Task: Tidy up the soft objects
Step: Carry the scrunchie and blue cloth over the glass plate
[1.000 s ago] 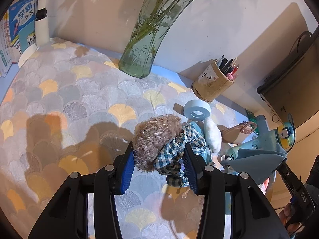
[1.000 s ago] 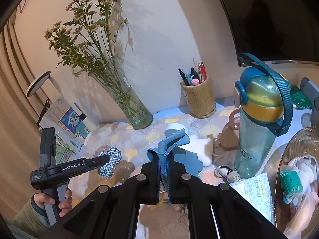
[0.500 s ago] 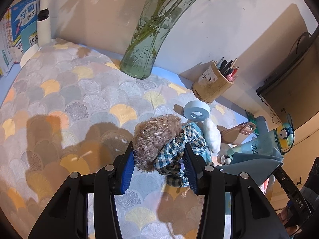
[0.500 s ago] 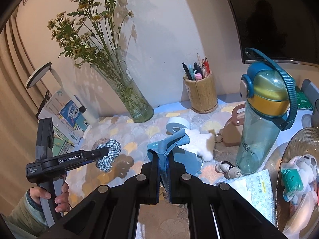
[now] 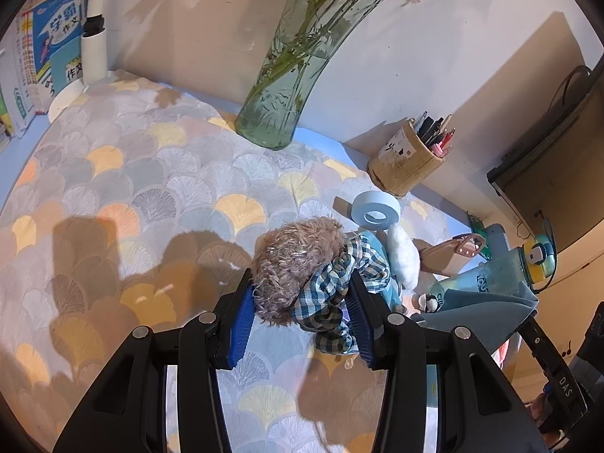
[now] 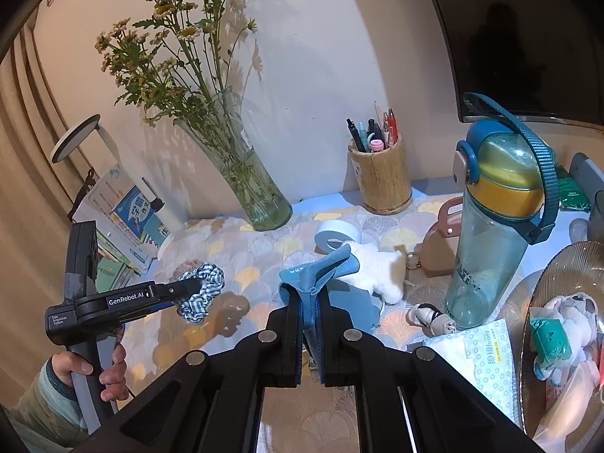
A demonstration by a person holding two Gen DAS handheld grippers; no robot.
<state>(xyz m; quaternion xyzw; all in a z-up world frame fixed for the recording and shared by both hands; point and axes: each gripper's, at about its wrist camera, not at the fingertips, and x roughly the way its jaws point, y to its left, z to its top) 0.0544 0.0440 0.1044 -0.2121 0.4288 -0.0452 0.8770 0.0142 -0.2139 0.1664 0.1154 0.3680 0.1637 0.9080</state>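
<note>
My left gripper (image 5: pixel 300 290) is shut on two scrunchies at once: a fuzzy brown one (image 5: pixel 290 260) and a blue-and-white checked one (image 5: pixel 332 294). They hang just above the patterned mat (image 5: pixel 151 196). The right wrist view shows the same checked scrunchie (image 6: pixel 202 287) at the tip of the left gripper (image 6: pixel 188 287), held by a hand. My right gripper (image 6: pixel 307 302) is shut on a folded blue cloth (image 6: pixel 321 268) that sticks up between its fingers. A white plush (image 6: pixel 373 264) lies on the mat behind the cloth.
A glass vase (image 6: pixel 256 196) with flowers, a bamboo pen holder (image 6: pixel 381 181) and a tape roll (image 6: pixel 336 232) stand at the back. A tall water bottle (image 6: pixel 490 234), a tissue pack (image 6: pixel 487 355) and a glass plate (image 6: pixel 547 283) holding small soft toys are on the right. Books lean at the left.
Both grips hold as before. The left gripper with the scrunchies has shifted only slightly, and the right gripper has stayed in place.
</note>
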